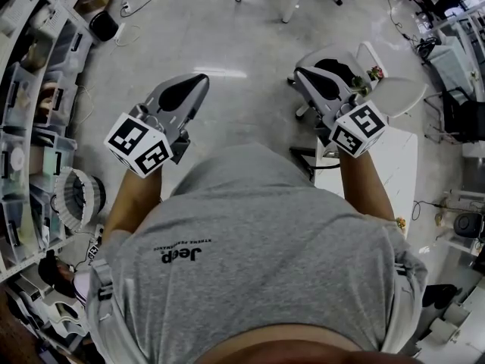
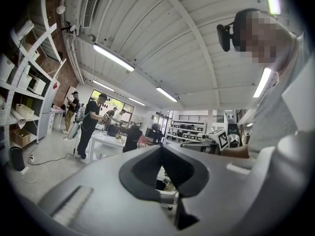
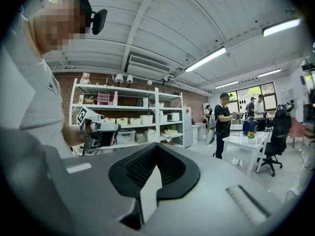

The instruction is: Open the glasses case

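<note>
The glasses case shows in none of my views. My left claw (image 1: 200, 77) is closed, its jaws meeting tip to tip with nothing between them, and it points out level over the floor (image 1: 227, 21). My right claw (image 1: 298, 72) is closed and empty too, held beside the left one but apart from it. Each carries its marker cube (image 1: 140, 144) close to my forearm. A white desk (image 1: 394, 161) stands by my right forearm. Shelves (image 1: 30, 127) of bins line my left side. Across the room, a person in black (image 3: 222, 118) stands at another white desk (image 3: 244, 142).
</note>
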`<state>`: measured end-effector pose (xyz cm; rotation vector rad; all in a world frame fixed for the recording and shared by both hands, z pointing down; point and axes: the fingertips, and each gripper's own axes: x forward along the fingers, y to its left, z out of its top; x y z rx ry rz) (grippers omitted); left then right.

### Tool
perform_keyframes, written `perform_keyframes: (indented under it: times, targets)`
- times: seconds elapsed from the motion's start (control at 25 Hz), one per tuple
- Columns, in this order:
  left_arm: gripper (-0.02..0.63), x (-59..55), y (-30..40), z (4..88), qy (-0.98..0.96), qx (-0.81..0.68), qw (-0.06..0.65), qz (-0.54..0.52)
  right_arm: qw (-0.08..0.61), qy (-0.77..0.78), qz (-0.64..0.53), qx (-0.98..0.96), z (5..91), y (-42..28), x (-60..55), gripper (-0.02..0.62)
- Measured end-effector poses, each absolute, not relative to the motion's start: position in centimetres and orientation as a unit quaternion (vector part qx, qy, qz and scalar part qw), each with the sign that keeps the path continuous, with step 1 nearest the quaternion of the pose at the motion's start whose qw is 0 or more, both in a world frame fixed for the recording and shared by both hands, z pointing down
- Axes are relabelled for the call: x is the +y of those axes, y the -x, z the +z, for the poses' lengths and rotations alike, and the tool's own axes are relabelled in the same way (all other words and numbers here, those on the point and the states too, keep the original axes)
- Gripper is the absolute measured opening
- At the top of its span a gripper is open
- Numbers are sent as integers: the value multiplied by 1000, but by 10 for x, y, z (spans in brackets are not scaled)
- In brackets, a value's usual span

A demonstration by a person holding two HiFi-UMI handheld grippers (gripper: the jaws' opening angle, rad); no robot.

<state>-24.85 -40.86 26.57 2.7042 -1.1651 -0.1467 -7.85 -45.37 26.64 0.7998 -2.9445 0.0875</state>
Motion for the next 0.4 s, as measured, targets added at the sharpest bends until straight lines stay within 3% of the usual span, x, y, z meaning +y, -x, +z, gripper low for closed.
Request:
perform_keyframes:
  times: [0.4]
  targets:
    - [55,-405,252,265,-911,-398,99,-47,47,-256,21,-965,265,82,-450,2]
